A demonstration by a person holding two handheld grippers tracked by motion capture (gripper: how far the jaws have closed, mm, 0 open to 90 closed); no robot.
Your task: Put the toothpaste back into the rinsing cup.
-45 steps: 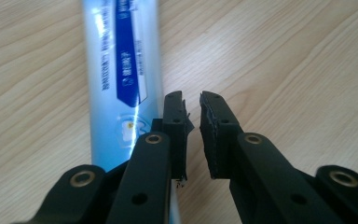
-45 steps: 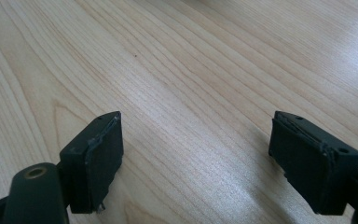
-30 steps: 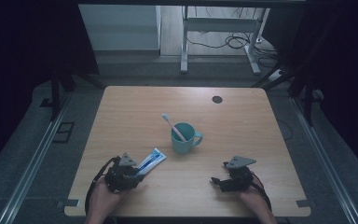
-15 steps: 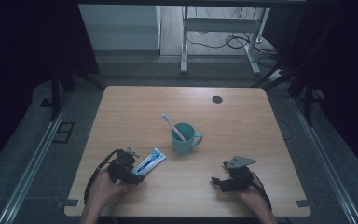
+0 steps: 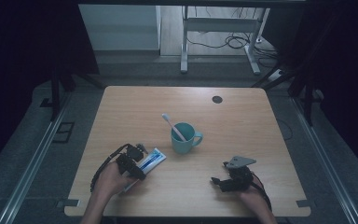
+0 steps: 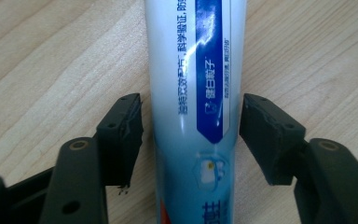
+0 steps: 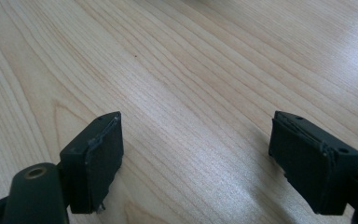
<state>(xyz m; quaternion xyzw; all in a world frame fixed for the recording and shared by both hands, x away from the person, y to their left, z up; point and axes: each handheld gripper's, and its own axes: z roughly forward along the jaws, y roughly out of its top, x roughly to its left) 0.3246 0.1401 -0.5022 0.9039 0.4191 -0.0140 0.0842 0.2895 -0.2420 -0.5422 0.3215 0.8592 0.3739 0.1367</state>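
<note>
A white and blue toothpaste tube lies flat on the wooden table, left of centre. My left gripper is lowered over its near end. In the left gripper view the tube runs between the two black jaws, and my left gripper is open, with a thin gap at the left pad and the right pad almost touching. My right gripper rests low near the front right, pointing left. It is open over bare wood.
A teal mug with a white toothbrush standing in it sits just beyond and to the right of the tube. A small dark round cap is set in the table's far side. A metal frame and cables lie on the floor behind.
My left gripper has shifted slightly forward and right onto the tube's near end, so the tube now lies between its jaws. The right gripper has stayed put.
</note>
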